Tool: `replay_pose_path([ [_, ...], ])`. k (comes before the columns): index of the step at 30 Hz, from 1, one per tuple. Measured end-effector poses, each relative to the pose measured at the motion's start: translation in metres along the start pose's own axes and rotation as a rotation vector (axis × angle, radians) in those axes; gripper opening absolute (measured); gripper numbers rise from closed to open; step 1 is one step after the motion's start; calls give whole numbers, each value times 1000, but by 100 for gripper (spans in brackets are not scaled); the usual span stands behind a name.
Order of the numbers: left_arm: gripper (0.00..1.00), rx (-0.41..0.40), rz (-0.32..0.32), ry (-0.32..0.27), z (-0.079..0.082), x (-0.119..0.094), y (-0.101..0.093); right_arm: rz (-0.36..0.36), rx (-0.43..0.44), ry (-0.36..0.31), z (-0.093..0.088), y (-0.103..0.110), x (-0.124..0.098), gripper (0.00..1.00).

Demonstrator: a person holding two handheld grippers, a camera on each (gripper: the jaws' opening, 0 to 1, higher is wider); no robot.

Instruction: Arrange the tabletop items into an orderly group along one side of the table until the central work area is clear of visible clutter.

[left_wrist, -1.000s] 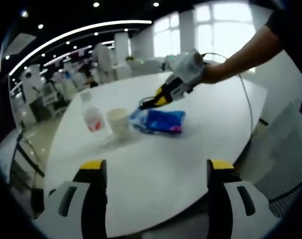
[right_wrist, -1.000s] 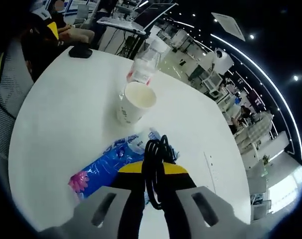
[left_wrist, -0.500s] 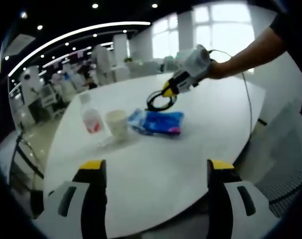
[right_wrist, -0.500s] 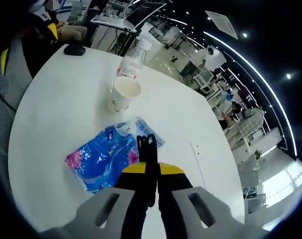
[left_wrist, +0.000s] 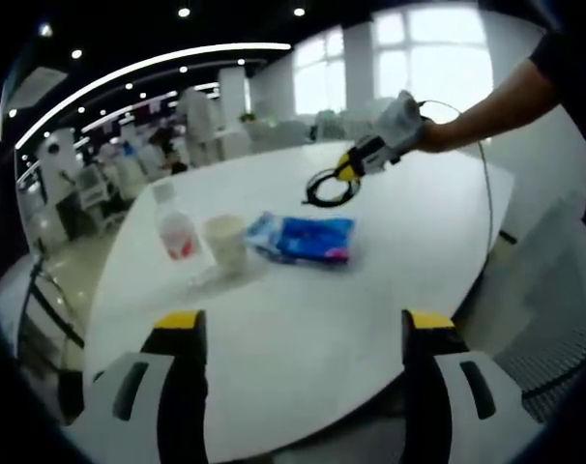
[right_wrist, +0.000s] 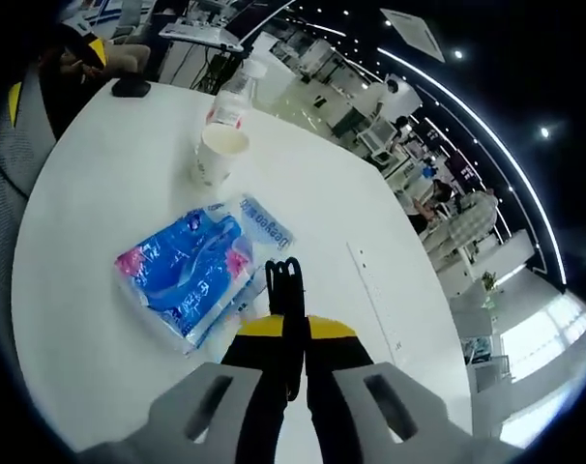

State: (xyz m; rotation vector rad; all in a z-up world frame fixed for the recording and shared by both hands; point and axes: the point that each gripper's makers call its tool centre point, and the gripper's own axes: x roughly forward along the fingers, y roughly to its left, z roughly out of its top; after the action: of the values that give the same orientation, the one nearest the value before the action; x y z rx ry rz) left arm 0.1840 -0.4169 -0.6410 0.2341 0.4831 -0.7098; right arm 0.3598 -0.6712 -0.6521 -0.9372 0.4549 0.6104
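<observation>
Cable first, by the look of it: the right gripper has its jaws clamped together on a coil of black cord, which hangs from the tips in a loop above the white table, lifted clear of the blue packet. In the right gripper view the cord shows edge-on as a thin black band pinched between the yellow-tipped jaws, with the packet lying flat just below and left of it. Beyond the packet stand a paper cup and, just behind it, a clear bottle with a red label, the pair close together near the far rim; a small dark object lies well apart near the edge. The left gripper hangs low at the near edge, jaws spread wide and holding nothing. I would judge this the carrying step, the coil being taken toward wherever the group is to sit. Next it wants lowering onto bare tabletop beside the other items, near the cup and bottle perhaps, gently, so the loop does not spring open or drape over the packet
</observation>
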Motion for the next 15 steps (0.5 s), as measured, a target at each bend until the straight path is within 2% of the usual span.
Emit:
replay_pose_path([
  [15,79,-3,-14,13,-3,0,-2,-30,29,89,-55,-10,-17,4],
])
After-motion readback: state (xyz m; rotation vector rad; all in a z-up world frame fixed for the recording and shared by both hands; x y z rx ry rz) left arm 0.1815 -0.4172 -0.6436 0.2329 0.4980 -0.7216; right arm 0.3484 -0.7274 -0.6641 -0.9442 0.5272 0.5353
